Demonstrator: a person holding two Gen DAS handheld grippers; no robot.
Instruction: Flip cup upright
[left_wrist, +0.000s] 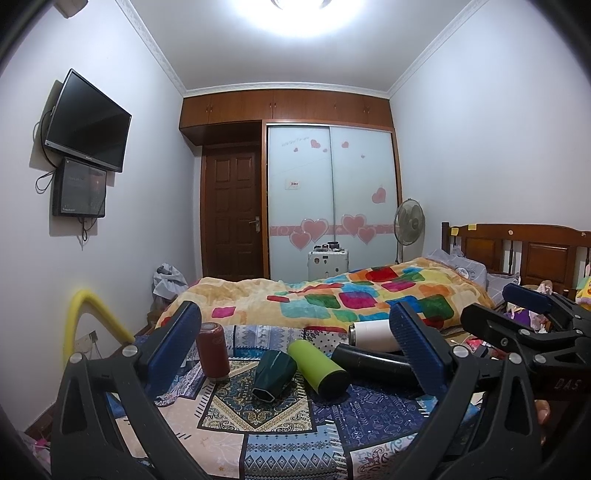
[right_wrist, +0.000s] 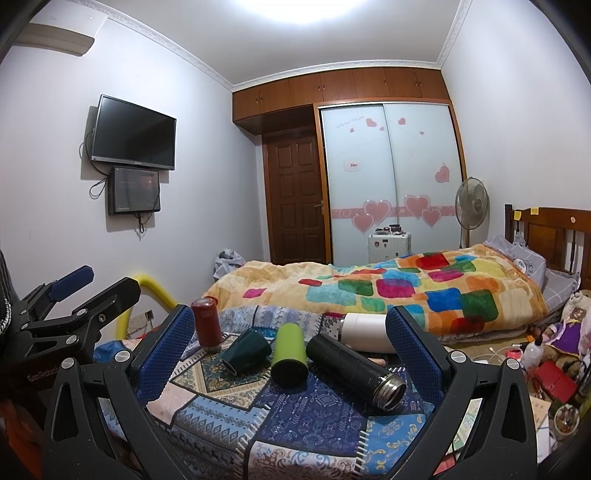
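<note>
Several cups lie on a patterned cloth (left_wrist: 280, 435) (right_wrist: 314, 421). A red cup (left_wrist: 213, 350) (right_wrist: 206, 323) stands on end at the left. A dark green faceted cup (left_wrist: 274, 374) (right_wrist: 246, 350), a lime green cup (left_wrist: 317, 369) (right_wrist: 289, 354), a black flask (left_wrist: 373, 363) (right_wrist: 354, 369) and a white cup (left_wrist: 373, 332) (right_wrist: 364, 330) lie on their sides. My left gripper (left_wrist: 295, 354) is open and empty, short of the cups. My right gripper (right_wrist: 290, 354) is open and empty, also short of them.
A bed with a bright patchwork blanket (left_wrist: 369, 295) (right_wrist: 406, 288) lies behind the cloth. A yellow padded rail (left_wrist: 92, 314) (right_wrist: 155, 291) stands at the left. Clutter (right_wrist: 546, 354) covers the floor at the right. The other gripper shows at each view's edge (left_wrist: 535, 317) (right_wrist: 70, 295).
</note>
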